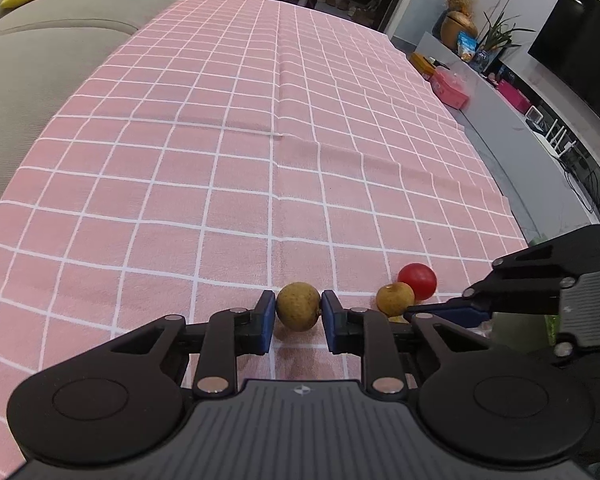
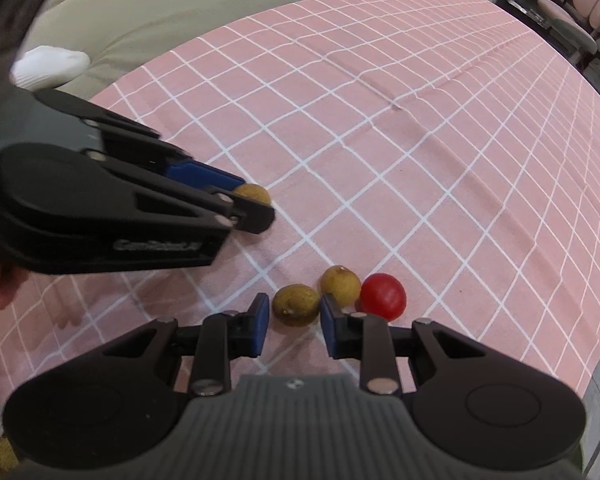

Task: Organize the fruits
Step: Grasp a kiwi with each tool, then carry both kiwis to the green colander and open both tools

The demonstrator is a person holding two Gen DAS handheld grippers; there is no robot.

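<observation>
Pink checked tablecloth (image 1: 260,140) is carrying the fruit near its right edge: the left gripper (image 1: 299,312) is clamping one brown longan (image 1: 298,306), the right gripper (image 2: 294,317) is pinching another longan (image 2: 296,305), beside a third longan (image 2: 340,285) and a red fruit (image 2: 383,296).

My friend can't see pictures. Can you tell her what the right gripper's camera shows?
The right gripper is closed on a small brown fruit on a pink checked tablecloth. Just beyond it lie another brown fruit and a red one. To the left, the left gripper holds a third brown fruit.
</observation>
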